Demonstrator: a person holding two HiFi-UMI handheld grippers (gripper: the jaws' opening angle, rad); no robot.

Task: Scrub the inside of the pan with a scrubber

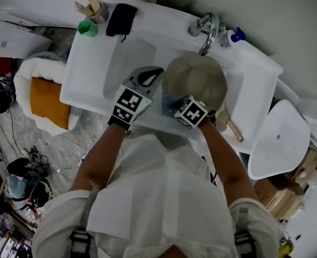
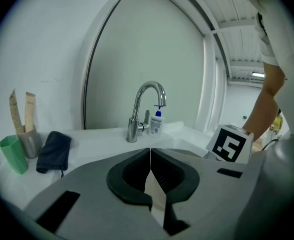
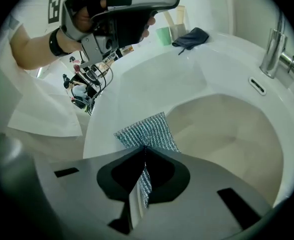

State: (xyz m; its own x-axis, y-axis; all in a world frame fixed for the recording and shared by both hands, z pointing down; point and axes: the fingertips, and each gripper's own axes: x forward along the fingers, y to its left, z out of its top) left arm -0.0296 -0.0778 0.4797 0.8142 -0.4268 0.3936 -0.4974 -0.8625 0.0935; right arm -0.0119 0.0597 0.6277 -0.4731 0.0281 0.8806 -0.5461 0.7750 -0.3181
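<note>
**A:** Where do we stand with the scrubber (image 3: 146,129)?

**B:** The right gripper (image 3: 145,151) has its fingers (image 3: 114,176) clenched on one edge of the mesh. The rest fans out loose just past the fingertips. The pan (image 3: 226,134) lies in the sink (image 3: 151,79), ahead of those fingers and to their right, with its pale inside facing up. We cannot tell whether the mesh touches the pan's near rim yet.

**A:** And the left gripper (image 2: 150,151)?

**B:** Its fingers are closed together with nothing between them. It is raised beside the pan, off to the left of the right fingers, so nothing is steadying the pan.

**A:** Then what could go wrong for us?

**B:** We see two risks. With only a thin edge pinched, the floppy mesh may fold under or pull out of the fingers once we press and drag it. Then the bare fingertips would scrape the coating. Also, an unheld pan on a smooth sink may slide or turn under the strokes, so we would be pushing it around and not scrubbing it.

**A:** Is there any writing we can read?

**B:** None. The bottle (image 2: 157,122) by the tap (image 2: 146,104), well beyond the left fingers, has a label too small to make out. The marker cube (image 2: 231,145) carries only black-and-white square patterns, no words.
</note>
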